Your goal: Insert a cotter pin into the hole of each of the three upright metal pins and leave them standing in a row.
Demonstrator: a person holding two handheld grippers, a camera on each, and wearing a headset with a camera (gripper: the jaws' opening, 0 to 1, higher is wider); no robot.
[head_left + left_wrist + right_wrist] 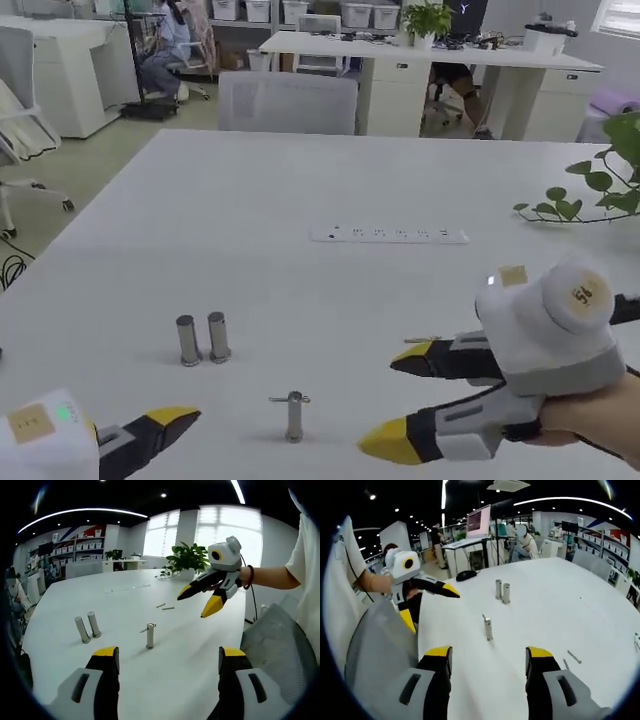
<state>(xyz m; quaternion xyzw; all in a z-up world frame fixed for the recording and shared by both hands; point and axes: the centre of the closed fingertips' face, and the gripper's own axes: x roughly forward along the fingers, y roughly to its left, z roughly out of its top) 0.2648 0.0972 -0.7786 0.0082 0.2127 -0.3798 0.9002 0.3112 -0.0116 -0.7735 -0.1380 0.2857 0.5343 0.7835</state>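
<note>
Standing near-centre on the smooth white counter (300, 200), one fitted pin (294, 415), a steel cylinder, carries a thin cotter pin (290, 399) through its top hole: seemingly one of three done. Two bare pins (203, 338) stand side by side, far left. Loose cotter pins (168, 608) lie right. Left gripper (169, 655), right gripper (380, 402): yellow-tipped fingers apart, empty.

White power strip (389, 236), leafy plant (600, 185), grey chair (288, 102)
</note>
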